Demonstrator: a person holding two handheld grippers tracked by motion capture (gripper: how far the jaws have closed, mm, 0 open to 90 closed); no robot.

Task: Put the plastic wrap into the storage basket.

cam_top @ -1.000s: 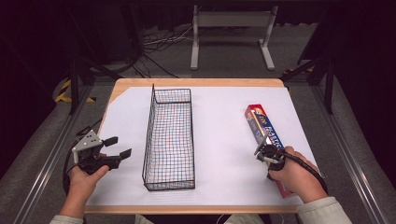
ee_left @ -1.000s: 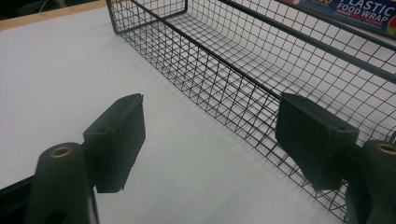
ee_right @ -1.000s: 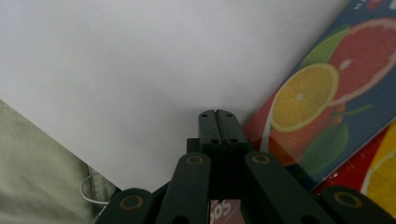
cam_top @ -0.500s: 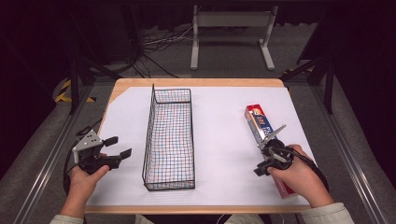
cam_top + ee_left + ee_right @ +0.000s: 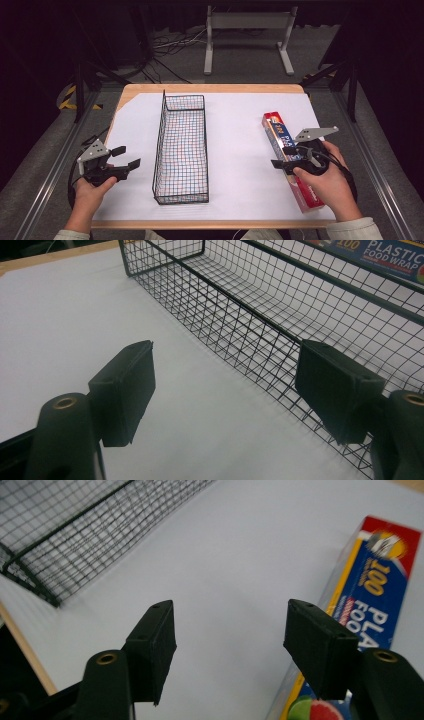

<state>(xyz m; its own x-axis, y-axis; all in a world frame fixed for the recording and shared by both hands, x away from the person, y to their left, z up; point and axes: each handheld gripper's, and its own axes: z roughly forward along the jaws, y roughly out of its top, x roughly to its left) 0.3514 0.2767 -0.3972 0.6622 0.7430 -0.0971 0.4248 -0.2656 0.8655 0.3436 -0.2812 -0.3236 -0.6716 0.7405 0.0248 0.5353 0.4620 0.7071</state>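
On the left, my left gripper point(image 5: 126, 157) hangs beside the wire basket point(image 5: 182, 150), jaws apart, grasping nothing. Centre, the basket stands empty. To the right, the box of food wrap point(image 5: 286, 150) lies flat on the white sheet point(image 5: 235, 135); my right gripper point(image 5: 282, 156) hovers over it, jaws just widened, nothing between them. I judge the pick is starting: next I must lower and straddle the box.

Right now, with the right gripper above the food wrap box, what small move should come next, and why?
Probably lower the right gripper, whose jaws have just been opening, so they straddle the plastic food wrap box. The jaws stand open with nothing between them, one over bare white table cover; the box lies flat outside the wire basket, which holds nothing.
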